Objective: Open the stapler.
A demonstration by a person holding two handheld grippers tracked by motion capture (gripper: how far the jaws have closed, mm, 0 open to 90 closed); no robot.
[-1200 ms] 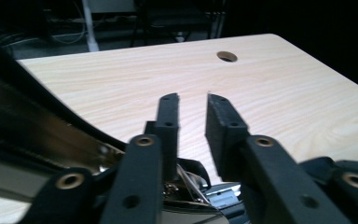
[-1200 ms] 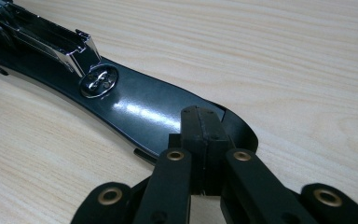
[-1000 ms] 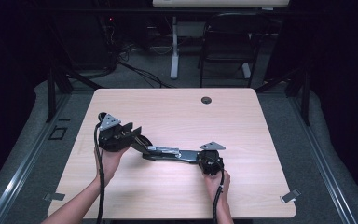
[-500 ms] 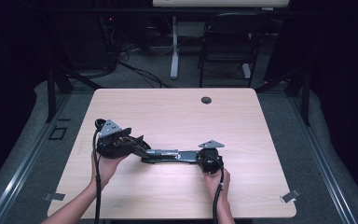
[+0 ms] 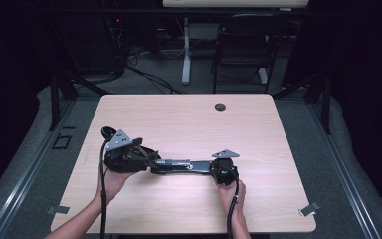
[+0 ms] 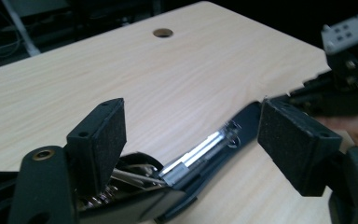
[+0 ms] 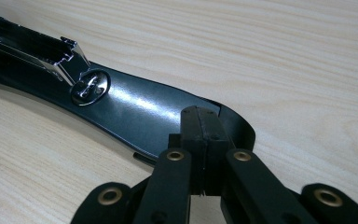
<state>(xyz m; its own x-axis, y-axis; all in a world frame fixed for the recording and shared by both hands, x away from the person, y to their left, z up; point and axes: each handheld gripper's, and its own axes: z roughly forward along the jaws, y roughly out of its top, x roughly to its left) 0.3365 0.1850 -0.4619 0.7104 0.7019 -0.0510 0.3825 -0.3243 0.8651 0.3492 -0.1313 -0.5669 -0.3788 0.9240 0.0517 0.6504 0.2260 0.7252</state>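
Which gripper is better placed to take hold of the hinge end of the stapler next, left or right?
Left. The left gripper has just been opening; its jaws now stand apart astride the hinge end of the stapler. The right gripper is shut, pressing on the base's front end, so it looks busy steadying it.

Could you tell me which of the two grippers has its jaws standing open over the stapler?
The left gripper: its pads stand apart, while the right gripper is shut on the stapler's base.

stapler (image 6: 200, 158) rear hidden behind left tongs (image 6: 191, 140); spring perhaps blurred.
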